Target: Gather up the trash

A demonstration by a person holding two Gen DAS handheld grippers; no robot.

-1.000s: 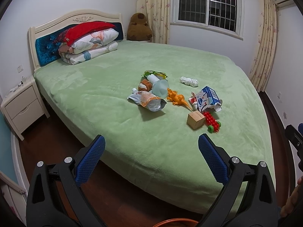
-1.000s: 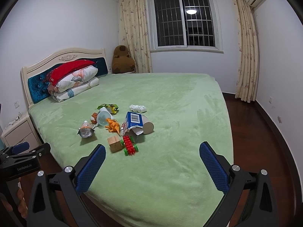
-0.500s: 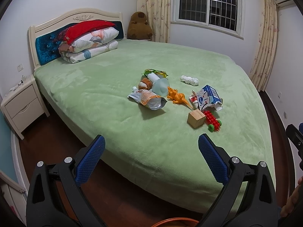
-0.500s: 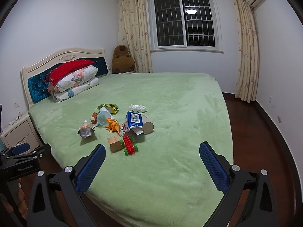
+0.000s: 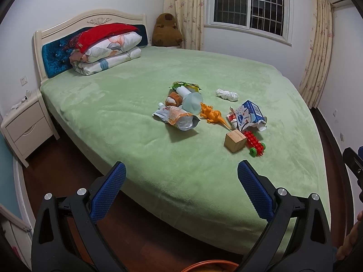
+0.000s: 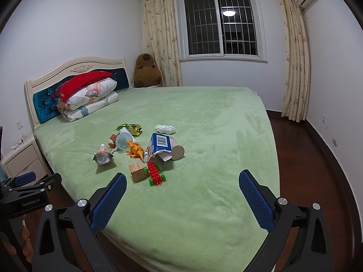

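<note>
A cluster of trash and toys lies mid-bed: a crushed plastic bottle (image 5: 179, 119) (image 6: 103, 156), a green snack wrapper (image 5: 186, 86) (image 6: 129, 128), a crumpled white tissue (image 5: 226, 94) (image 6: 165, 128), a torn blue-white carton (image 5: 248, 115) (image 6: 160, 146), and a cardboard tube (image 6: 177, 151). Among them are an orange dinosaur (image 5: 212, 115), a wooden block (image 5: 234, 140) and a red toy car (image 5: 255, 144). My left gripper (image 5: 181, 188) and right gripper (image 6: 181, 192) are both open and empty, held before the bed's near edge, well short of the cluster.
The green bed (image 5: 127, 104) fills the room, with folded quilts (image 5: 106, 49) at the headboard and a brown plush (image 5: 166, 30) in the corner. A nightstand (image 5: 25, 124) stands left. An orange container rim (image 5: 211, 266) shows below my left gripper. Dark wood floor surrounds the bed.
Both views have shifted only slightly; the left gripper has edged a little nearer the bed. Nothing on the bed has moved.
</note>
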